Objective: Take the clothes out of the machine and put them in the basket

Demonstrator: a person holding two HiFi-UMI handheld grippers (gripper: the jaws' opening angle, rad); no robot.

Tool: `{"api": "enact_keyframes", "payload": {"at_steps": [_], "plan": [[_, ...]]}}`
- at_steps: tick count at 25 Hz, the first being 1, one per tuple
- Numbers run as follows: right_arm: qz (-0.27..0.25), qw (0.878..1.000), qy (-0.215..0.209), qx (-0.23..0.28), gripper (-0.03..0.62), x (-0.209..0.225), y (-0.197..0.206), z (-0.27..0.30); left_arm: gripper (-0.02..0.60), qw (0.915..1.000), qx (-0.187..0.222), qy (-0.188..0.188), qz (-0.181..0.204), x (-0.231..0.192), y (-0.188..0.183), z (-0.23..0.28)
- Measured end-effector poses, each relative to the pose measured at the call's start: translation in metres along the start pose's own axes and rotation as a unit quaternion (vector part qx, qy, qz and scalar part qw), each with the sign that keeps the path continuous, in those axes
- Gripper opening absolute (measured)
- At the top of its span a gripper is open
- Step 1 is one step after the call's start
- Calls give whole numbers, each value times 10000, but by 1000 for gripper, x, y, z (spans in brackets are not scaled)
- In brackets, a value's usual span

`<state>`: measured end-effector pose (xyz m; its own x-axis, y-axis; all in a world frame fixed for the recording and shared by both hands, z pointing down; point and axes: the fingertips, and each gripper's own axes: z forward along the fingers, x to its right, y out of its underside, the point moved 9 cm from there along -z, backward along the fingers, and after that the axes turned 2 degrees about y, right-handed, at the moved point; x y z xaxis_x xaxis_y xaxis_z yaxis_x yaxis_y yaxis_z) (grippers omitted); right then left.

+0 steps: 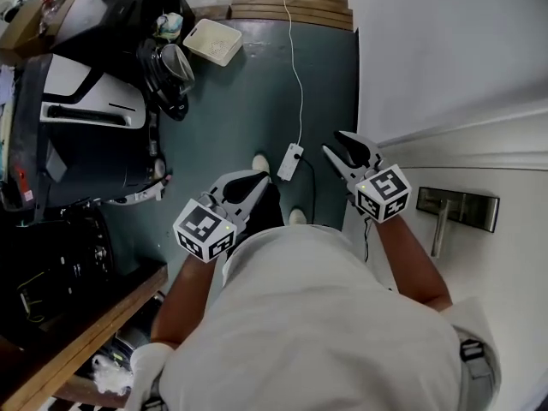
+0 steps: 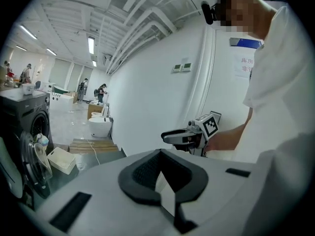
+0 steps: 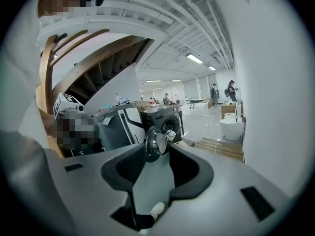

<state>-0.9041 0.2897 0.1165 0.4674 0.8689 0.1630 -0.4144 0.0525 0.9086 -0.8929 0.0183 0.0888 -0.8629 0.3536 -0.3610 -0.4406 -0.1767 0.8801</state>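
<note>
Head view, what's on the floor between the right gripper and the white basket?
Between right gripper and basket: a white cable and power strip, in the head view.

Lab hall: washing machine (image 3: 166, 124), toilet (image 2: 101, 126), ceiling pipes (image 2: 142, 18).

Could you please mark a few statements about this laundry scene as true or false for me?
1. The washing machine door stands open. True.
2. The white basket sits on the floor near the wooden steps. True.
3. The right hand-held gripper clamps a garment. False: its jaws are apart, with nothing between them.
4. The left hand-held gripper is inside the drum. False: it is held over the floor, well clear of that door.
</note>
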Motion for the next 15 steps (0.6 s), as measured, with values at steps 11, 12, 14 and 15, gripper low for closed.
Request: {"api": "enact_keyframes", "payload": {"at_steps": [11, 12, 14, 15], "plan": [[-501, 9985, 182, -117, 146, 44, -86, 129, -3, 9993, 295, 250, -11, -158, -71, 11], [-500, 9985, 177, -111, 146, 45, -92, 141, -3, 9993, 268, 266, -14, -172, -73, 11], [-485, 9986, 155, -125, 146, 46, -103, 161, -3, 9994, 220, 279, -50, -193, -77, 11], [-478, 9987, 130, -145, 146, 46, -108, 169, -3, 9993, 203, 288, -80, -201, -79, 11]]}}
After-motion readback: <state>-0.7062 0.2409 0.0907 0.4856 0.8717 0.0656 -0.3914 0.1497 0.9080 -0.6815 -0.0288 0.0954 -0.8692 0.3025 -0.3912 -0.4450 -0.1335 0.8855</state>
